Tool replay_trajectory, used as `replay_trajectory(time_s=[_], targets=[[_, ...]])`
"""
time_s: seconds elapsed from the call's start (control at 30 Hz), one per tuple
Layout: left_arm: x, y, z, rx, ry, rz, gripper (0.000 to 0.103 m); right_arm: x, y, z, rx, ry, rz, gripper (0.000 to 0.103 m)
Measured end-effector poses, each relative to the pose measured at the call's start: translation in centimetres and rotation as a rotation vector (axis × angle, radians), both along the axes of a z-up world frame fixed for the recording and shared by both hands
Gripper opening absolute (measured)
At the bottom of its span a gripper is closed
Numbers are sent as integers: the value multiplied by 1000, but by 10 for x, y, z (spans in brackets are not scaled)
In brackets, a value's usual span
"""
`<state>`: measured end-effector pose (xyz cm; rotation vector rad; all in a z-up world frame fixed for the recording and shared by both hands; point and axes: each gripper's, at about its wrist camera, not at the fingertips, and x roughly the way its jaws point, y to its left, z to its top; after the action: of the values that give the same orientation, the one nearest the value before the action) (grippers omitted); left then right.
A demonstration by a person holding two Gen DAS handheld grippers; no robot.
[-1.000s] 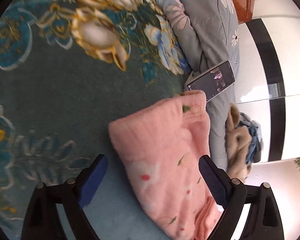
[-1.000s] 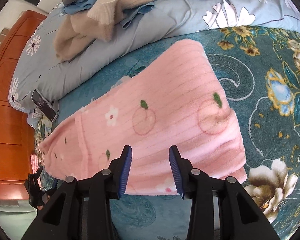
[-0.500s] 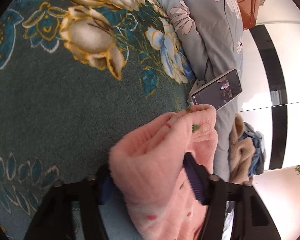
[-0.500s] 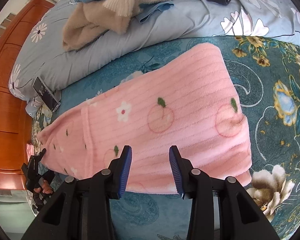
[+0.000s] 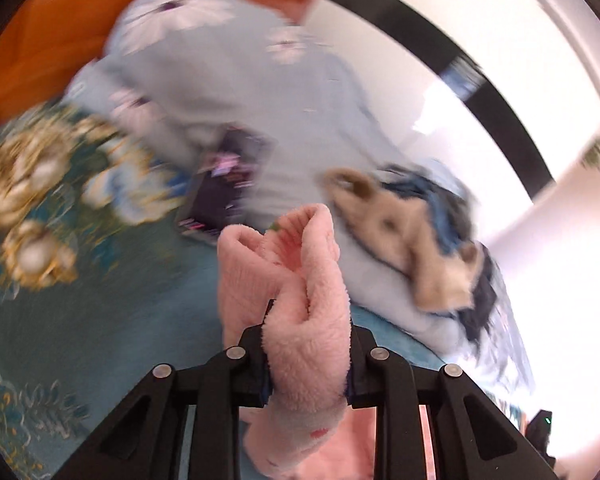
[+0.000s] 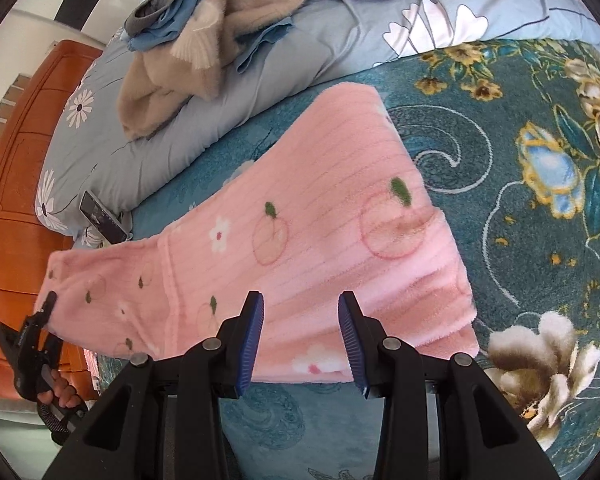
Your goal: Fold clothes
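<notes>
Pink fleece garment [image 6: 312, 248], printed with peach rings, green leaves and white flowers, lies spread across the teal floral blanket [image 6: 520, 208], reaching from the far left of the right wrist view to just past the right gripper [image 6: 302, 340]. At its left end the left gripper [image 6: 46, 308] bites the corner of the fleece, with a person's fingers [image 6: 62, 390] wrapped round the handle below it. From the left wrist camera, a thick bunched fold of the garment [image 5: 300, 288] stands up between the left gripper [image 5: 308, 356] fingers; the jaws are closing on it and the pads press into the pile on both sides. That view is heavily smeared, so the rest of the cloth beneath the gripper cannot be made out well.

Behind the garment's left end, a dark phone [image 6: 102, 216] leans at the edge of a grey flowered quilt [image 6: 148, 152]. On the quilt, further back, sits a heap of beige, blue and dark clothes [image 6: 204, 36].

Moving right, the right gripper hangs above the garment's near hem, its blue-padded fingers [image 6: 254, 332] parted, with nothing clamped between them; the fleece lies flat beneath and beyond the tips. To the right of that gripper the garment's folded edge ends, and bare blanket follows.
</notes>
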<state>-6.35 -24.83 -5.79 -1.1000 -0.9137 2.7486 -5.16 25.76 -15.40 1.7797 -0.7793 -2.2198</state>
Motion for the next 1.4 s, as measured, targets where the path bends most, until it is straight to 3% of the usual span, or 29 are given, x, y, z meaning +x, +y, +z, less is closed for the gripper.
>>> replay_trajectory(time_s=[0.13,0.3,0.5,0.6,0.73,0.8,0.87,0.93,1.03,1.17,1.33,1.4], targets=[[-31,72,29,5,53,-155,27,5,23,-1,-24,3,-51,40],[-51,171,27,27,29,-358,27,8,49,0,-28,16,-96,40],[-53,254,-20,57,-113,-499,27,11,73,-9,-19,-2,-140,40],[-46,286,-45,14,-189,-561,27,12,82,-15,-7,-23,-154,40],[-38,302,-71,48,-265,-609,31,12,87,-20,2,-37,-162,40],[-35,303,-74,85,-286,-626,41,10,85,-20,6,-40,-158,40],[-36,299,-75,162,-313,-641,62,7,81,-19,7,-37,-151,40],[-35,291,-71,238,-326,-659,64,4,75,-15,5,-24,-140,40],[-30,269,-58,263,-305,-673,65,-3,64,-7,-11,4,-116,40],[-28,219,-36,157,-270,-545,66,-14,40,6,-43,58,-43,40],[-36,170,-35,-237,-362,-385,66,-28,-6,11,-44,88,96,40],[-34,155,-47,-257,-410,-388,66,-35,-21,5,-13,73,132,40]])
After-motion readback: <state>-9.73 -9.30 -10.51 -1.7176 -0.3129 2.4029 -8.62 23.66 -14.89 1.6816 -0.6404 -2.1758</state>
